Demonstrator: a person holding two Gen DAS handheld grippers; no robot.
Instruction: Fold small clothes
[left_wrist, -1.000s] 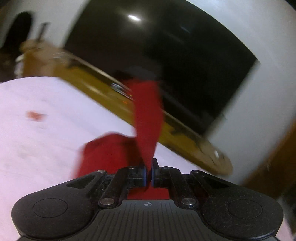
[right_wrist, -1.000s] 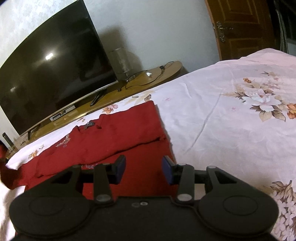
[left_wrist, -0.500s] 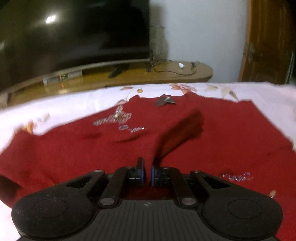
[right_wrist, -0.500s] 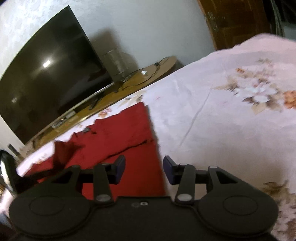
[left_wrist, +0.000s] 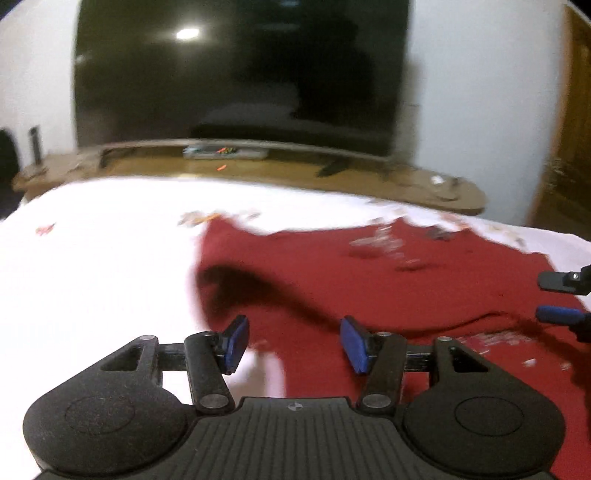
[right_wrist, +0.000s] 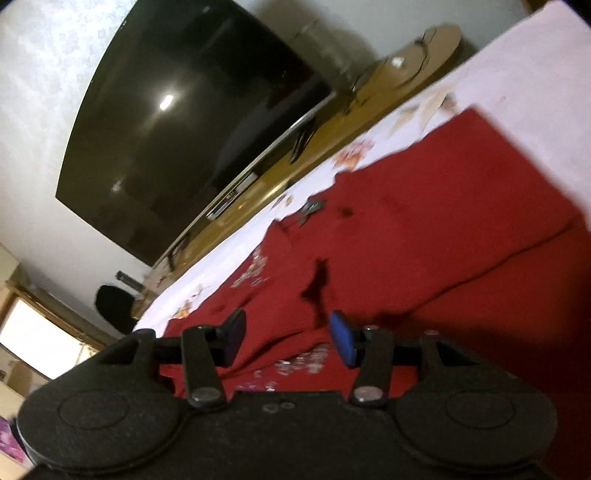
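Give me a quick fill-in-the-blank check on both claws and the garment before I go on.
1. The garment on the bed is coloured ____.
2. The left claw is ____, with nothing between its pads.
3. The right claw is ____ as well, above the garment.
4. Beyond the bed, a dark ____ stands on the wooden stand.

Missing words: red; open; open; TV

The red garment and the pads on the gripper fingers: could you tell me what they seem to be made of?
Red garment: soft matte cloth, probably knit; it creases and folds, with shiny sequin-like trim. Left gripper pads: blue, smooth, likely rubber or plastic; blur leaves it open.
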